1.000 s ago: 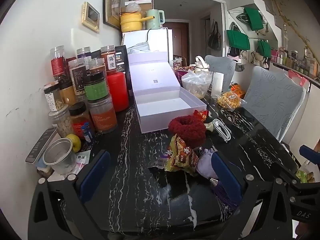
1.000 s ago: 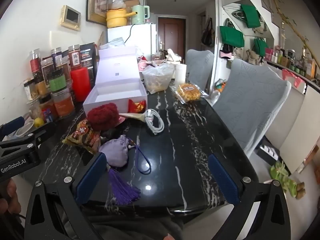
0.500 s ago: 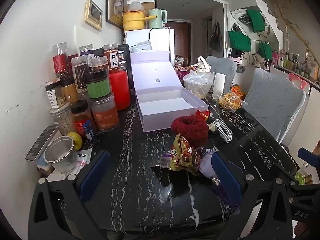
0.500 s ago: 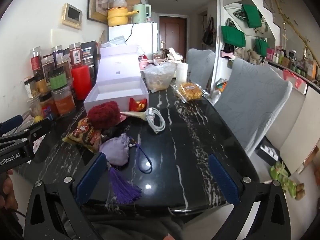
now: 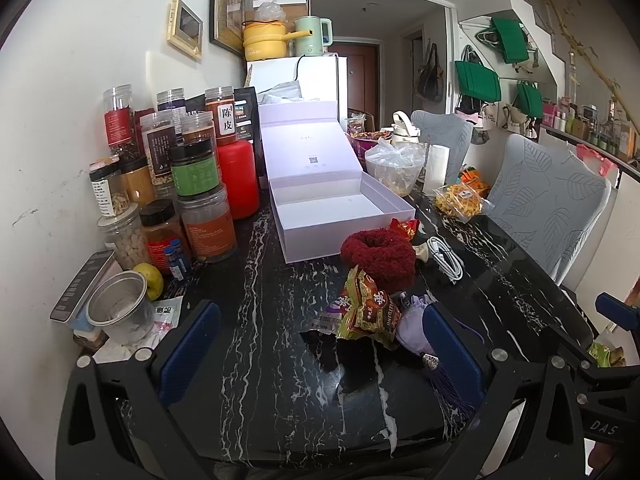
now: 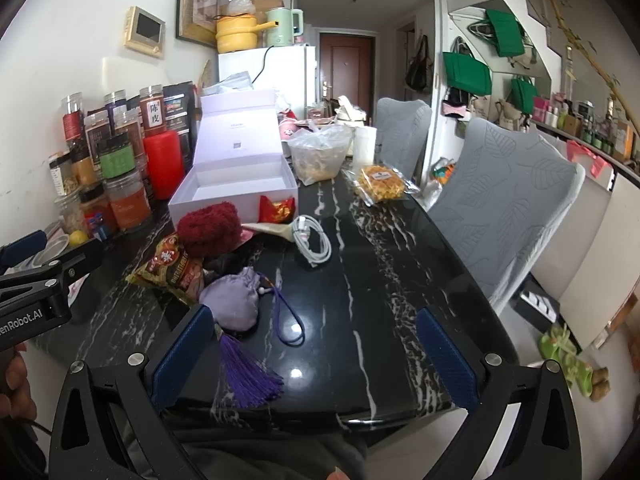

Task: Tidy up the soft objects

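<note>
Right wrist view has both grippers, left gripper [image 5: 320, 344] and right gripper [image 6: 312, 344], spread wide and empty before the lilac pouch [image 6: 234, 300], lidded box [image 6: 236, 192] open behind, ready for filling

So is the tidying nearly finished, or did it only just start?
Only just started. Done: nothing, the open white box is empty. In hand: nothing, the left gripper and right gripper are both open. Left: the red fuzzy thing, purple pouch and snack packet lie on the table.
</note>
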Tool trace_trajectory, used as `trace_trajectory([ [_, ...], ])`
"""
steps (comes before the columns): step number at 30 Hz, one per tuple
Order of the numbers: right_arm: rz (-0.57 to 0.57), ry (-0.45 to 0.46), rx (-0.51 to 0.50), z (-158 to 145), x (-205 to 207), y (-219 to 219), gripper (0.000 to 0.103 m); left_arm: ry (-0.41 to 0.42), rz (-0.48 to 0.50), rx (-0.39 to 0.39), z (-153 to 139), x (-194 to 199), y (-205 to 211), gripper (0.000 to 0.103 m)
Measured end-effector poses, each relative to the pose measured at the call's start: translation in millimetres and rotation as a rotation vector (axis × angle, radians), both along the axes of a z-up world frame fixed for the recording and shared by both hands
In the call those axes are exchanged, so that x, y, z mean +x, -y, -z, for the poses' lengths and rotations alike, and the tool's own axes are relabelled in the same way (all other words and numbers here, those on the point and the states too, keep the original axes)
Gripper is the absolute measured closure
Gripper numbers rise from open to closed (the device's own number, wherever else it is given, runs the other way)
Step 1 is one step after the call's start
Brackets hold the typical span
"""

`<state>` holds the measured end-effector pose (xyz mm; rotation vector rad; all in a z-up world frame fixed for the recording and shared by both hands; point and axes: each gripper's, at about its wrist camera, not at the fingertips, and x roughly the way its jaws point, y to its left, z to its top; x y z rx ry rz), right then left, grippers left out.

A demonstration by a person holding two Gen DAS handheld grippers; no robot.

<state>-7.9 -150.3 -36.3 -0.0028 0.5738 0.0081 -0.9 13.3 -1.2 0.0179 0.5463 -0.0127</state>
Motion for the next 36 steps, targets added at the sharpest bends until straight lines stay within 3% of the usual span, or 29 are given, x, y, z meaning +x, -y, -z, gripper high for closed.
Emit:
trace_trajectory([
  [36,-0.004,-0.003,-0.002,1.5,0.4,-1.9,0.0,-0.013,0.003,0.01,2.0,2.6,3.3,0.0],
])
